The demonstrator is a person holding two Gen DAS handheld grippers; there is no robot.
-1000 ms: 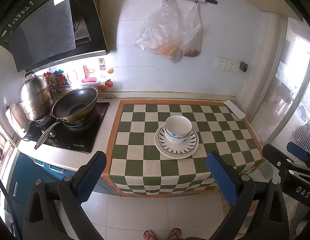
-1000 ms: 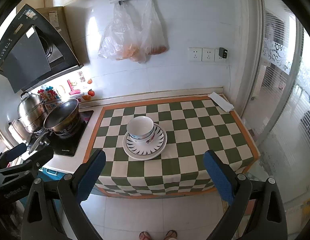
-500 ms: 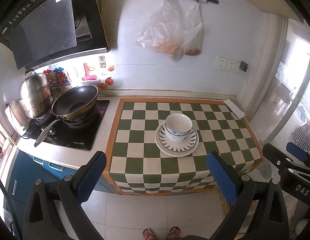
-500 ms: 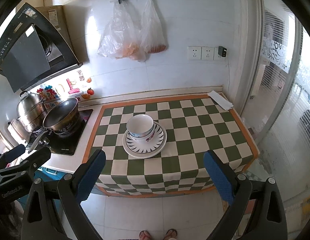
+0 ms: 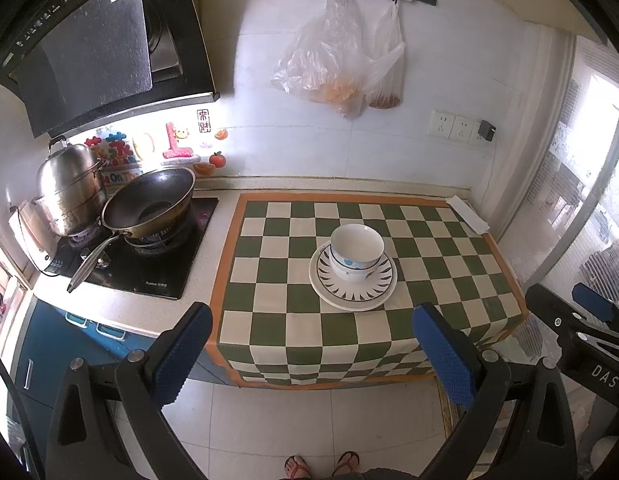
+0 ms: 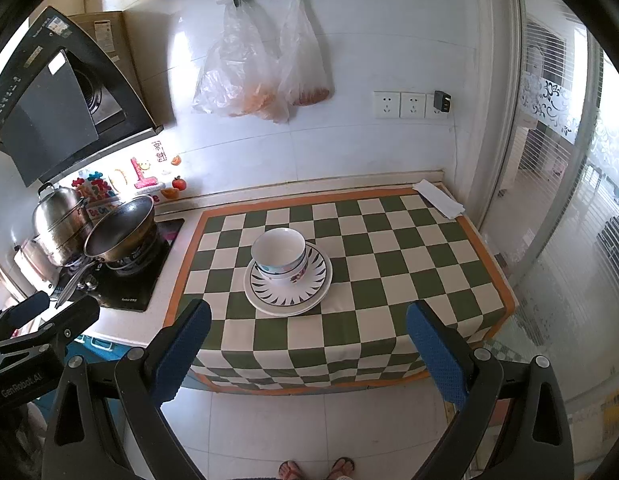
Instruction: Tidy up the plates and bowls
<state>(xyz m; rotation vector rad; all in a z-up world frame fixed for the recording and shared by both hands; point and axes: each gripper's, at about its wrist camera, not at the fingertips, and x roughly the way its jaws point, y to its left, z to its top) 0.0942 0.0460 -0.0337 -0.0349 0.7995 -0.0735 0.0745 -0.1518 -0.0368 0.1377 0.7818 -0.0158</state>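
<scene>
Bowl [image 5: 356,251] sits stacked on plates [image 5: 352,285], frame centre: glazed, slippery, breakable; best pinched at the rim. Left gripper [image 5: 313,350] and right gripper [image 6: 307,350] both spread wide, empty.

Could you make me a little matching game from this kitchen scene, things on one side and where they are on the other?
Things:
1. bowl
2. wok
3. plastic bags
4. folded white cloth

Places:
A. hanging from the wall rail
B. on the stove
C. far right corner of the checkered mat
D. on the plate

Pairs: 1-D, 2-B, 3-A, 4-C
</scene>
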